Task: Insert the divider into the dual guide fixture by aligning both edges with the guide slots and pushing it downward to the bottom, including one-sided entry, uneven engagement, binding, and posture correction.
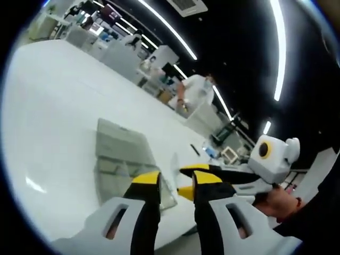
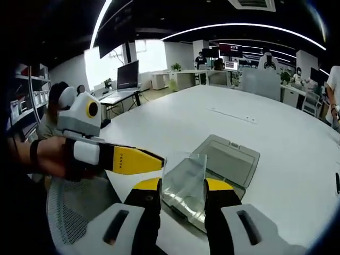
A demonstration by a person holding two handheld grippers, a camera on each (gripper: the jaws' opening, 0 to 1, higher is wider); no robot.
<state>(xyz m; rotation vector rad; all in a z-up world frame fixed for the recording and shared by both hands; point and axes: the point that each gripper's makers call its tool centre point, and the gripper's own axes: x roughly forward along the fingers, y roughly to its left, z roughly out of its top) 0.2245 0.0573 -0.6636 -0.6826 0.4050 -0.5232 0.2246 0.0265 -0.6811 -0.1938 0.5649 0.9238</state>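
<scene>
Upright, divider (image 2: pixel 186 178) (clear) stands on grey fixture (image 2: pixel 234 159).

No text can be read: the left gripper (image 2: pixel 143 161), seen in the right gripper view, carries a small dark mark on its yellow jaw, too blurred to make out, and the far monitors' (image 2: pixel 230 65) contents are illegible.
</scene>
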